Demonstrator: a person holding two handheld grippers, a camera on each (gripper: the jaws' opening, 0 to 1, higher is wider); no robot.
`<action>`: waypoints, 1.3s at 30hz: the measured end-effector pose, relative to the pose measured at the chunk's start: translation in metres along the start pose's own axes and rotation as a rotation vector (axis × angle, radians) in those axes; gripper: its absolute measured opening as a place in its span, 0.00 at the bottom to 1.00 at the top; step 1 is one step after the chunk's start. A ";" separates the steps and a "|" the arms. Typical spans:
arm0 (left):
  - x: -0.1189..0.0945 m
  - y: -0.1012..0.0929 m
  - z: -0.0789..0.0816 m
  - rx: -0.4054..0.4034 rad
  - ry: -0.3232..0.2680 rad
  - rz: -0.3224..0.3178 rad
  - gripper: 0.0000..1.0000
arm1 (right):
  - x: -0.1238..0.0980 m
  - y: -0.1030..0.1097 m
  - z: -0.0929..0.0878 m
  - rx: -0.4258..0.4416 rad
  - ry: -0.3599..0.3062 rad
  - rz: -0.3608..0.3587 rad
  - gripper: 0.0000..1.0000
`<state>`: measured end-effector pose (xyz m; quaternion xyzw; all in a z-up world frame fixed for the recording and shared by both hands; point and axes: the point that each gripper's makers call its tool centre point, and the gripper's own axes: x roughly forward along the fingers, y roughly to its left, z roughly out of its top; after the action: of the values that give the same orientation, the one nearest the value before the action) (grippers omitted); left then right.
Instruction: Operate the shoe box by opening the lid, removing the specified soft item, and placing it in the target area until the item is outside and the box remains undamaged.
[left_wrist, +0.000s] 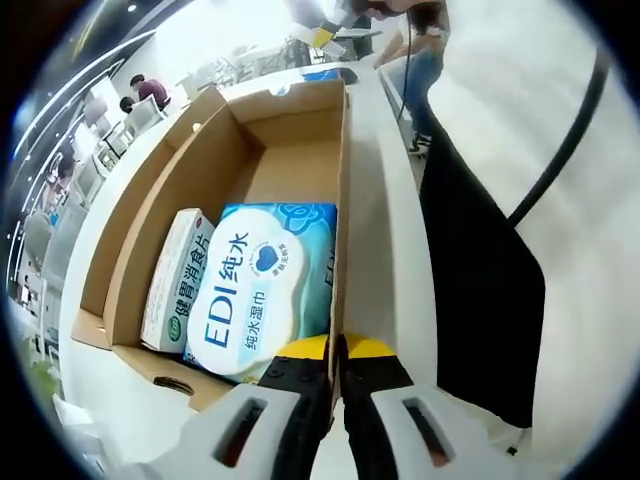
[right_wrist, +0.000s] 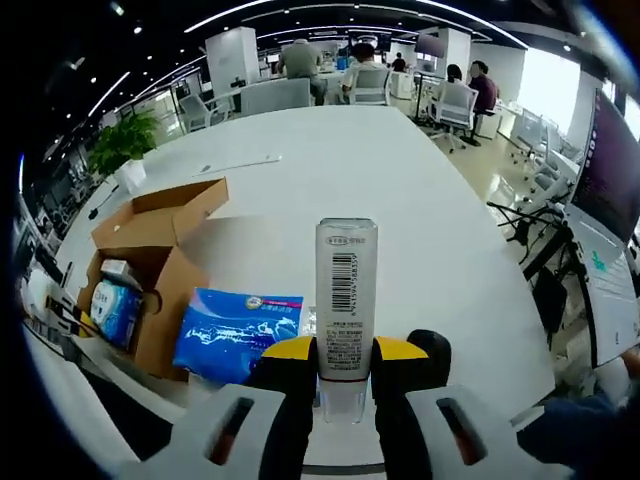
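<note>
Left gripper view
- Left gripper (left_wrist: 337, 352): jaws drawn together on the right wall of the box, pinching the cardboard edge near its close corner; yellow tips either side of the wall.
- Box (left_wrist: 196, 185): open cardboard carton on a white table (left_wrist: 380, 220), flaps out, the far half of its floor bare.
- Wipes pack (left_wrist: 262, 290): white and blue soft pack, flat in the near end of the box, against the right wall.
- Carton (left_wrist: 178, 280): slim white and green packet, wedged between the wipes pack and the left wall.
- Background: office desks and seated people far off, too small to read.

Right gripper view
- Right gripper (right_wrist: 346, 352): jaws narrow, clamped on the lower end of a tube.
- Tube (right_wrist: 346, 300): silver-white, upright between the jaws, barcode facing the camera; probably a cream, label too small to read.
- Blue pack (right_wrist: 238, 332): soft blue packet lying flat on the table (right_wrist: 400, 190), just beside the box and outside it.
- Box (right_wrist: 160, 265): left of the blue pack, open, flaps raised, wipes pack (right_wrist: 117, 310) inside.
- Background: plant, chairs, people at far desks.
</note>
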<state>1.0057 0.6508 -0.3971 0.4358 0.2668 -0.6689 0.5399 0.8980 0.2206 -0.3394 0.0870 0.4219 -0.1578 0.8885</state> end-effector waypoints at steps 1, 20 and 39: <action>0.000 0.000 0.000 -0.001 0.000 0.000 0.03 | 0.002 0.002 -0.003 0.001 0.010 0.005 0.19; -0.001 0.000 0.003 0.003 -0.005 0.007 0.03 | 0.022 -0.008 -0.036 0.084 0.069 0.011 0.19; -0.002 0.000 0.004 -0.009 -0.001 0.005 0.03 | 0.063 -0.004 -0.046 0.004 0.145 0.032 0.19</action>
<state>1.0046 0.6480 -0.3935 0.4336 0.2685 -0.6664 0.5439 0.9008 0.2174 -0.4173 0.1067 0.4836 -0.1378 0.8578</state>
